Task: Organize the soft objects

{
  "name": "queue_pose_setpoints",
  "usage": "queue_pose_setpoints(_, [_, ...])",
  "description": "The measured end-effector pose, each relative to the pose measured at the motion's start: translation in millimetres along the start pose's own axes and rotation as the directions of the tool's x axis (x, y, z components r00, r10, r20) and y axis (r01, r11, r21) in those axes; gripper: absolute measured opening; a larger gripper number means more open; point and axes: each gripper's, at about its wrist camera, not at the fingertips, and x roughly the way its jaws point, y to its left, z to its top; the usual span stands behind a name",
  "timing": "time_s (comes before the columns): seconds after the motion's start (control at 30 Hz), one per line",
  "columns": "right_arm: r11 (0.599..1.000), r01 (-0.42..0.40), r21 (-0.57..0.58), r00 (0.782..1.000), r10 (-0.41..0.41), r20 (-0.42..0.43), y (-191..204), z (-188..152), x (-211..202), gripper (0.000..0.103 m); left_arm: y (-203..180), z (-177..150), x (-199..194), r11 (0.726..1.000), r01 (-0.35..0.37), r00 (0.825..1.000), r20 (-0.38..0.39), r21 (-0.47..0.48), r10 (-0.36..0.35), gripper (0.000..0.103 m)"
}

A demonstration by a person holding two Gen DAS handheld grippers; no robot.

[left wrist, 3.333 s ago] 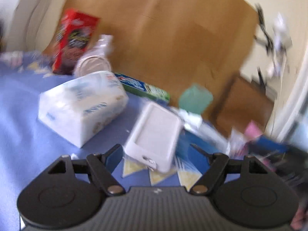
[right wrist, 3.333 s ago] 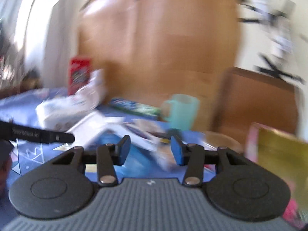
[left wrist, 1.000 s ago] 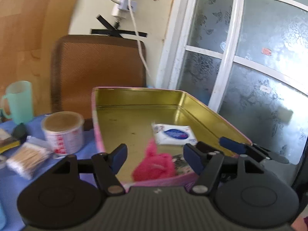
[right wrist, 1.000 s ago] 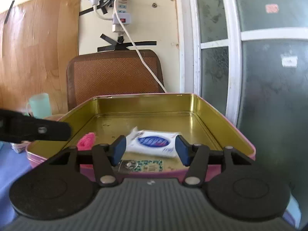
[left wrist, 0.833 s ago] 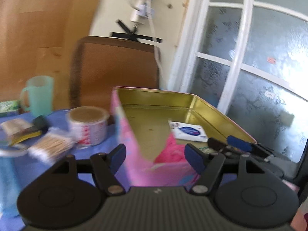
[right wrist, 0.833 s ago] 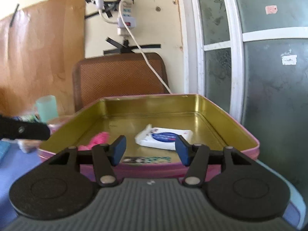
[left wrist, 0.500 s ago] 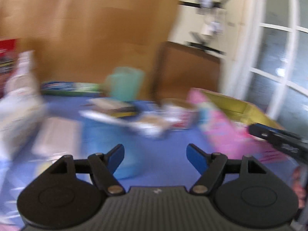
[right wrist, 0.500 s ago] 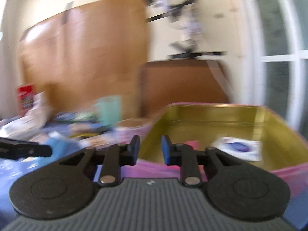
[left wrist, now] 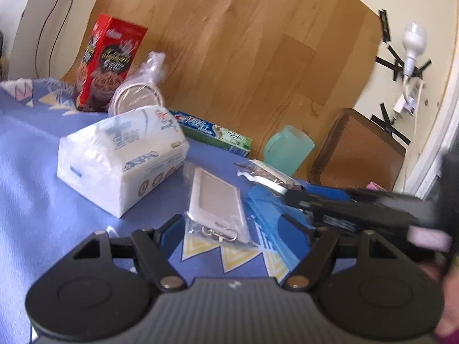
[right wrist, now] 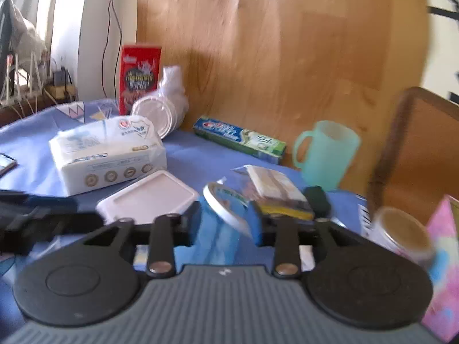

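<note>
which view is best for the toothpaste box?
Right wrist: the toothpaste box lies whole and unblocked by the wooden panel, beside the green mug. Left wrist shows it too, its left end hidden behind the tissue pack.

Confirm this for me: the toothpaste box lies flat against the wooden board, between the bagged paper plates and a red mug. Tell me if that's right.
Wrong in one respect: the mug is mint green, not red. The right wrist view shows it clearly. The rest holds: the toothpaste box lies flat against the wooden board, between the bagged paper plates and the mug.
</note>
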Motion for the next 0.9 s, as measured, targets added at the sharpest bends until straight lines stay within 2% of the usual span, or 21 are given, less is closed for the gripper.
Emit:
queue_pose_setpoints(0.07, [1.000, 0.013, -0.016, 1.000, -0.013, -0.021, -3.1, 2.9, 12.9, 0.036, -3.6, -1.1, -0.3, 1.000, -0.003, 1.000, 0.008, 0.021, 0.002, 0.074])
queue_pose_setpoints(0.1, [1.000, 0.007, -0.012, 1.000, -0.007, -0.025, -4.5, 3.1, 13.7, 0.021, -4.5, -3.4, -0.3, 1.000, -0.002, 1.000, 0.010, 0.026, 0.002, 0.075])
queue_pose_setpoints(0.13, [1.000, -0.001, 0.005, 1.000, 0.001, -0.025, -7.7, 4.4, 10.8, 0.020, -4.7, -4.7, -2.4, 1.000, -0.002, 1.000, 0.013, 0.027, 0.002, 0.076])
queue_pose_setpoints(0.23, [0.998, 0.056, -0.001, 0.998, -0.056, 0.038, -10.1, -1.2, -18.3, 0.015, -2.3, -3.5, -1.9, 1.000, -0.001, 1.000, 0.014, 0.021, 0.000, 0.078])
queue_pose_setpoints(0.27, [0.998, 0.066, 0.001, 0.996, -0.066, 0.052, -12.1, -5.9, -29.4, 0.003, -1.8, -3.3, -1.8, 1.000, 0.000, 1.000, 0.013, 0.019, 0.000, 0.078])
queue_pose_setpoints(0.4, [0.998, 0.069, 0.003, 0.995, -0.070, 0.067, -12.6, -32.2, -76.6, 0.002, -0.6, -2.6, -3.3, 1.000, 0.021, 1.000, 0.004, 0.014, -0.021, 0.080])
queue_pose_setpoints(0.53, [0.998, 0.016, -0.054, 0.999, -0.014, 0.049, 0.4, -70.1, -122.4, 0.003, -0.6, -2.3, -1.5, 0.998, 0.056, 0.998, -0.030, 0.000, -0.056, 0.081])
queue_pose_setpoints(0.63, [0.997, 0.015, -0.074, 0.999, -0.012, 0.039, 2.7, -69.5, -121.9, 0.006, -5.0, -3.2, 1.3, 1.000, 0.020, 0.999, -0.035, 0.001, -0.020, 0.081])
queue_pose_setpoints(0.67, [0.997, 0.016, -0.074, 0.999, -0.013, 0.041, 3.9, -64.4, -115.6, 0.010, -6.0, -3.6, 1.7, 1.000, 0.004, 0.999, -0.036, 0.004, -0.003, 0.081])
queue_pose_setpoints(0.73, [0.998, 0.003, -0.063, 0.999, 0.000, 0.049, 0.9, -47.6, -97.1, 0.028, -5.3, -4.1, 1.1, 1.000, -0.015, 0.999, -0.029, 0.003, 0.015, 0.081])
queue_pose_setpoints(0.77, [0.998, -0.005, -0.056, 0.998, 0.009, 0.056, -0.4, -37.3, -83.6, 0.045, -4.1, -4.0, 0.9, 1.000, -0.022, 0.999, -0.026, -0.002, 0.022, 0.081])
queue_pose_setpoints(0.8, [0.999, -0.009, -0.048, 0.998, 0.012, 0.058, 0.1, -30.6, -71.1, 0.051, -1.8, -2.9, 1.7, 1.000, -0.029, 0.999, -0.026, -0.008, 0.029, 0.082])
queue_pose_setpoints(0.9, [0.997, -0.038, -0.063, 0.999, 0.039, 0.000, 0.4, -7.7, -23.4, 0.050, 1.5, -2.5, 2.4, 0.999, -0.048, 0.998, -0.030, -0.024, 0.048, 0.082])
